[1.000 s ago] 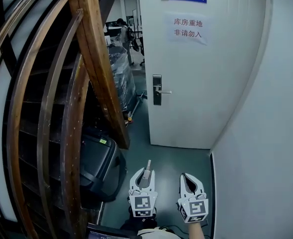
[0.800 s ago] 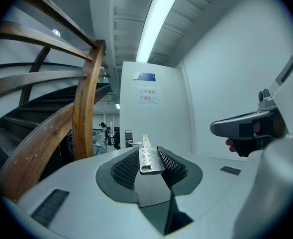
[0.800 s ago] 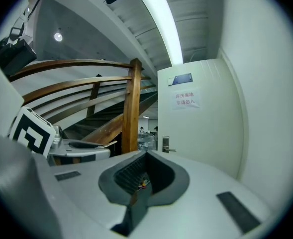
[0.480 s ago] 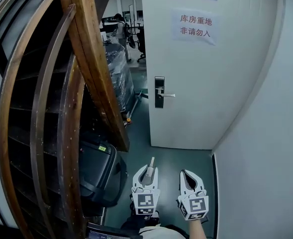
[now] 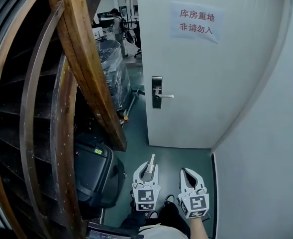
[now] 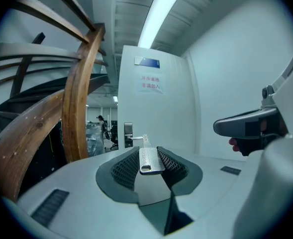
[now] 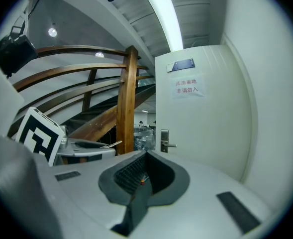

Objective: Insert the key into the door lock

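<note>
Left of the door, a big curved wooden stair rail (image 5: 81,68) leans up high. A black case (image 5: 94,171) sits on the floor (image 5: 136,133) under it. Closer to the door, past its left edge, stands a stack wrapped in plastic (image 5: 111,68), and a person (image 5: 117,21) is far back behind it.

Low down in front of the door is the left tool (image 5: 147,170). It is pinching the key (image 5: 150,161) by its flat silver end (the thin end sticks out past the tips and points toward the door). The key is well apart from the lock (image 5: 156,91), a dark plate with a silver handle (image 5: 166,96) near the door's left edge.

The door (image 5: 221,93) is white. A paper sign (image 5: 196,22) with red print is stuck on its upper part.

Just beside the left tool, on its right, is the right tool (image 5: 190,177). Its two dark pads are pressed together.

Right of the door is a plain white wall (image 5: 265,158).
</note>
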Available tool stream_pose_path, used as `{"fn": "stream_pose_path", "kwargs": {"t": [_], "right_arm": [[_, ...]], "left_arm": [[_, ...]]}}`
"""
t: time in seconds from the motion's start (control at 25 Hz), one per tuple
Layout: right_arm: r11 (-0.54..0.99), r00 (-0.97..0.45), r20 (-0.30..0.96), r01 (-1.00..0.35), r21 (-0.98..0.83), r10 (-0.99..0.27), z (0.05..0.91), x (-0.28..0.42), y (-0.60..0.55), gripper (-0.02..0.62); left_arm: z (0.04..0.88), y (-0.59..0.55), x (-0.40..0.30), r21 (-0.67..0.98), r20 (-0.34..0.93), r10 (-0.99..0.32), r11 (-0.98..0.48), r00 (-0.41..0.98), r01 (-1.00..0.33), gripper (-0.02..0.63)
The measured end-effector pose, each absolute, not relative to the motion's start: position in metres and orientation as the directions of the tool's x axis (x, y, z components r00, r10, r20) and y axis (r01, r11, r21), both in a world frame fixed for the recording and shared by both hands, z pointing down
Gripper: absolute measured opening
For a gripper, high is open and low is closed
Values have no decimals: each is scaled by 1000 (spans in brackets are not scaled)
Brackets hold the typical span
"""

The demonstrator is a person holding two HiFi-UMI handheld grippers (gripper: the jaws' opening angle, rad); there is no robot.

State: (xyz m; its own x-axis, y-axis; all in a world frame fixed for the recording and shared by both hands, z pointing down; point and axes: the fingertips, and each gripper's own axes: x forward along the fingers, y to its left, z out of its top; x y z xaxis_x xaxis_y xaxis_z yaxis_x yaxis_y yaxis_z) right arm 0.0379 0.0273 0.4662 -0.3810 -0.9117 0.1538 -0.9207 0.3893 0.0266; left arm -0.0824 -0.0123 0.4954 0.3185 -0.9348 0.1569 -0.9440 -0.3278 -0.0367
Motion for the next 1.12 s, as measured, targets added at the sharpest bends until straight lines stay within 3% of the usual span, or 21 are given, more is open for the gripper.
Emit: {"fn": "stream_pose_path", "kwargs": {"t": [0.52, 1.12], "right_arm": [[456, -456, 101, -890, -26, -884, 463, 77, -122, 5], [467, -471, 200, -882, -69, -859, 506, 110, -211, 5]], "left_arm": [[513, -153, -50, -75, 222, -942, -273, 250, -959, 117], [566, -270, -39, -33, 332, -921, -227, 204, -973, 117]]}}
